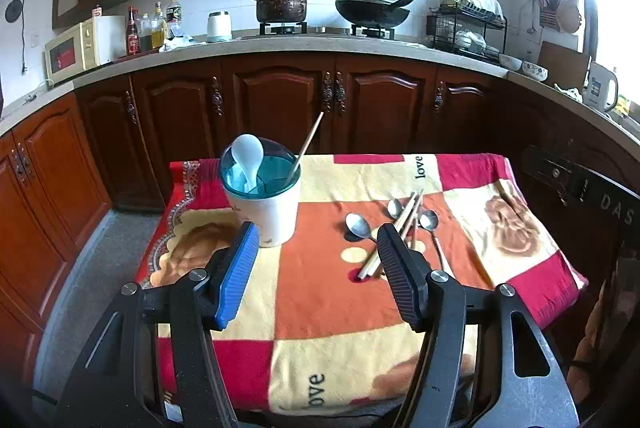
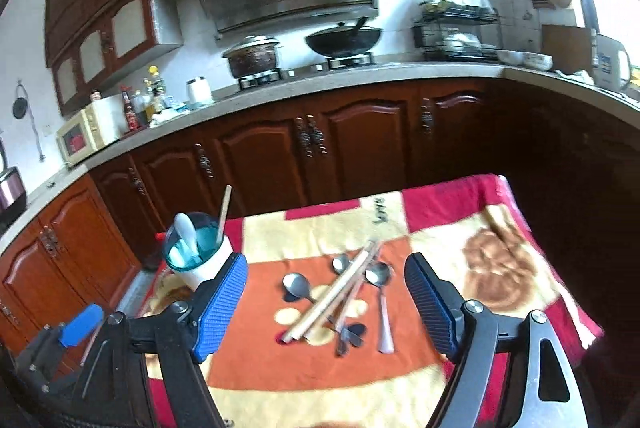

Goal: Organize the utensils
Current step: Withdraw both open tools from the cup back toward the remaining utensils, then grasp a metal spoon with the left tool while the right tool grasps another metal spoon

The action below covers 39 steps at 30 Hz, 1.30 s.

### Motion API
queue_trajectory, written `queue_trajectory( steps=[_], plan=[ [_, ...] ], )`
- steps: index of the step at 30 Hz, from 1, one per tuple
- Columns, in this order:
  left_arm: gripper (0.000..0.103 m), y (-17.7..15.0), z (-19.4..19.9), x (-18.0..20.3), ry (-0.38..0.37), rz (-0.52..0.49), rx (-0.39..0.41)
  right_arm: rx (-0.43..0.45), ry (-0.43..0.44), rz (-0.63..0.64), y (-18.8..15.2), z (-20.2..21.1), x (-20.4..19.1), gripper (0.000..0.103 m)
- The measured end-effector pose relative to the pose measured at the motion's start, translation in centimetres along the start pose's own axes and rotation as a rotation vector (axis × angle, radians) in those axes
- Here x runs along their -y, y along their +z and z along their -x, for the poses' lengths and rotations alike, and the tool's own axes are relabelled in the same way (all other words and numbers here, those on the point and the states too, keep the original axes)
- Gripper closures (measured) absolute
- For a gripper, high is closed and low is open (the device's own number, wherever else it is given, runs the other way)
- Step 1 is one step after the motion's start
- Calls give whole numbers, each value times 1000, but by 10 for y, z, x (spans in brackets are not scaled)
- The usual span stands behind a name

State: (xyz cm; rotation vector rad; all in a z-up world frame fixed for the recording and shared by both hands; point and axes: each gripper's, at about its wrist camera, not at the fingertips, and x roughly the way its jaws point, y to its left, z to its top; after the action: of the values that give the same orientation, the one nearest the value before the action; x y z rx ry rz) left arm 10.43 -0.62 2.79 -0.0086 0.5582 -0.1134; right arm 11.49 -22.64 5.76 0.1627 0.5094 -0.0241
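Near the bench's far left corner stands the holder (image 1: 262, 199), with one white spoon (image 1: 248, 159) and one chopstick (image 1: 308, 143) in it. The left tongs (image 1: 316, 260) are spread and empty, hovering in front. Right of the holder, mid-bench, lies the pile: three metal spoons (image 2: 298, 286) and what looks like three chopsticks (image 2: 332, 300), crossed. The right tongs (image 2: 326, 286), spread and empty, should probably take the topmost chopstick alone, pinching it near one end.

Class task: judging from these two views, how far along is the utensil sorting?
Done: a white spoon and one chopstick stand in the holder. In hand: nothing; left gripper and right gripper are open and empty. Left: three metal spoons and chopsticks on the cloth.
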Motion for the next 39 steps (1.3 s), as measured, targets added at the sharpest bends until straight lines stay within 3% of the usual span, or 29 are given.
queue_trajectory(
  steps=[12,21,24,29,31,33,39],
  plan=[
    [38,-3,13,17,23,5,-50,-36,12,-79,-12,26,31,22],
    [38,-7,-17,19,12,16,-111,-121,91,-105,-15,-3,48,22],
    [38,-6,-39,19,-4,28,-156,-144,83,-111,-15,-17,56,22],
    [38,-3,-85,22,-42,42,-223,-232,54,-103,-14,-59,71,24],
    [38,-2,-107,25,-62,42,-254,-283,47,-99,-16,-82,74,40],
    [38,-1,-129,28,-90,40,-281,-331,65,-108,-18,-105,78,47],
    [38,3,-192,46,-145,5,-342,-488,103,-103,-24,-193,87,56]
  ],
)
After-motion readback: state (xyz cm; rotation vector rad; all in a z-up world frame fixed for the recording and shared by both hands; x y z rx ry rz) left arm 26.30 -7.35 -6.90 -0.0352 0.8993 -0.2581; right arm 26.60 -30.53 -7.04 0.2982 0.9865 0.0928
